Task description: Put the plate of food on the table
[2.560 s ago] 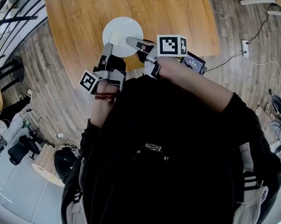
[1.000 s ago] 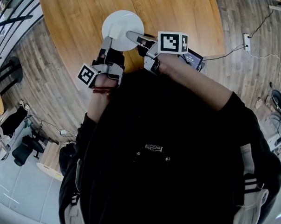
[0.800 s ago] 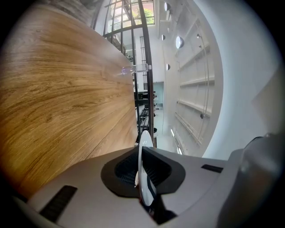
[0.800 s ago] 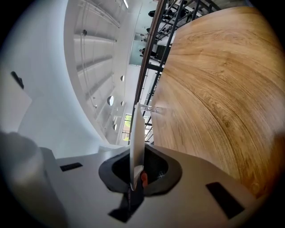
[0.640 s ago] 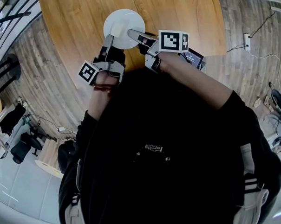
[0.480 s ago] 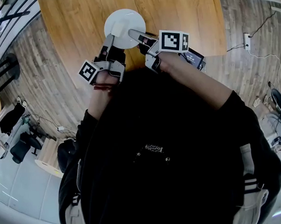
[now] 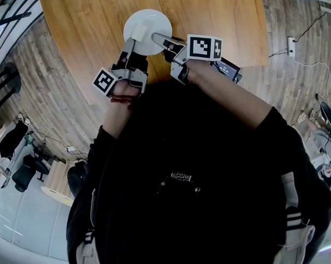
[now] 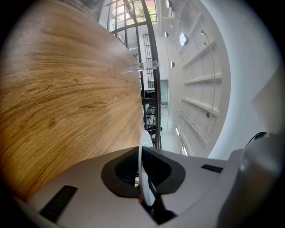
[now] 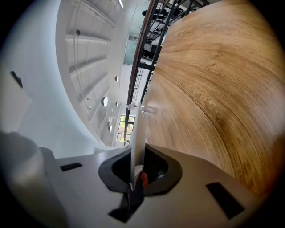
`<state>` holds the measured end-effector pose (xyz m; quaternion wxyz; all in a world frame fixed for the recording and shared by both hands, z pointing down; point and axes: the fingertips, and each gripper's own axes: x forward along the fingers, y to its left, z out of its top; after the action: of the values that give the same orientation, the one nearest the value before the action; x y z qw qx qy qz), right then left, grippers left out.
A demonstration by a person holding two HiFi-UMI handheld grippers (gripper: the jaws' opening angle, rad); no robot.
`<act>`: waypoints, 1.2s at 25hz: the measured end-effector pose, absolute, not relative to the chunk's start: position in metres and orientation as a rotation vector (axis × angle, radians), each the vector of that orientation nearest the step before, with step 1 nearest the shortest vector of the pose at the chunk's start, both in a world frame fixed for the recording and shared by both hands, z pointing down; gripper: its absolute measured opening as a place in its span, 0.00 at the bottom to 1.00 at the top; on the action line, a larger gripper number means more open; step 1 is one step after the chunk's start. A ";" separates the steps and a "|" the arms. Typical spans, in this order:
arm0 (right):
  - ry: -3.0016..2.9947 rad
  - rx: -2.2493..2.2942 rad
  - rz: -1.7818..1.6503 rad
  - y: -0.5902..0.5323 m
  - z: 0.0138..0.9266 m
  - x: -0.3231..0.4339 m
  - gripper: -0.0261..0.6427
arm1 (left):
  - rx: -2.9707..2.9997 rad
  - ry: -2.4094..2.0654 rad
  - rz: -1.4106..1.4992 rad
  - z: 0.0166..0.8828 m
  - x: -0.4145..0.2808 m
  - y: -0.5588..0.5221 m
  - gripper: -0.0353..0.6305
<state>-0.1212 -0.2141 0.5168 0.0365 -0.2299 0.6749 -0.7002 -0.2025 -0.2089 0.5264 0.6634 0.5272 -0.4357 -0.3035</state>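
Observation:
A round white plate (image 7: pixel 147 23) is over the near part of the wooden table (image 7: pixel 204 23); whether it touches the top I cannot tell. My left gripper (image 7: pixel 131 42) is shut on the plate's near left rim. My right gripper (image 7: pixel 156 37) is shut on its near right rim. In the left gripper view the plate (image 8: pixel 142 156) shows edge-on, pinched between the dark pads. In the right gripper view the plate (image 9: pixel 137 133) is likewise clamped edge-on, and a small orange bit (image 9: pixel 143 178) sits by the rim. No food is clear from the head view.
The table's curved near edge (image 7: pixel 92 93) runs just under my hands, with plank floor (image 7: pixel 48 90) to the left. A dark device (image 7: pixel 228 70) hangs by my right wrist. A cable and socket (image 7: pixel 289 45) lie on the floor at right. A clear small stand (image 8: pixel 143 67) is at the table's far side.
Both grippers and the plate have moved a little farther over the table and sunk toward it. The grips on the rim are unchanged.

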 end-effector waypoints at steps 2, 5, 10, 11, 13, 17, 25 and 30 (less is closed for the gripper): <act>2.066 -0.713 -2.156 -0.217 0.521 -0.127 0.08 | 1.191 -0.982 -0.675 0.530 -0.208 -0.212 0.08; 2.063 -0.722 -2.163 -0.217 0.527 -0.133 0.08 | 1.184 -0.979 -0.661 0.535 -0.214 -0.212 0.08; 2.052 -0.742 -2.177 -0.216 0.539 -0.134 0.08 | 1.181 -0.965 -0.649 0.549 -0.214 -0.211 0.08; 2.047 -0.745 -2.181 -0.215 0.542 -0.134 0.08 | 1.180 -0.965 -0.646 0.551 -0.214 -0.211 0.08; 2.039 -0.748 -2.188 -0.214 0.545 -0.135 0.08 | 1.178 -0.964 -0.641 0.554 -0.215 -0.210 0.08; 2.025 -0.750 -2.195 -0.213 0.550 -0.135 0.08 | 1.176 -0.973 -0.622 0.558 -0.215 -0.208 0.08; 2.005 -0.783 -2.194 -0.212 0.564 -0.136 0.08 | 1.180 -0.978 -0.590 0.572 -0.216 -0.210 0.08; 2.019 -0.804 -2.201 -0.211 0.573 -0.138 0.08 | 1.168 -0.982 -0.562 0.582 -0.219 -0.208 0.08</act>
<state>-0.1378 -0.2110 0.5726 0.0241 -0.2600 0.6525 -0.7114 -0.2187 -0.2080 0.5818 0.6871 0.5219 -0.4387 -0.2511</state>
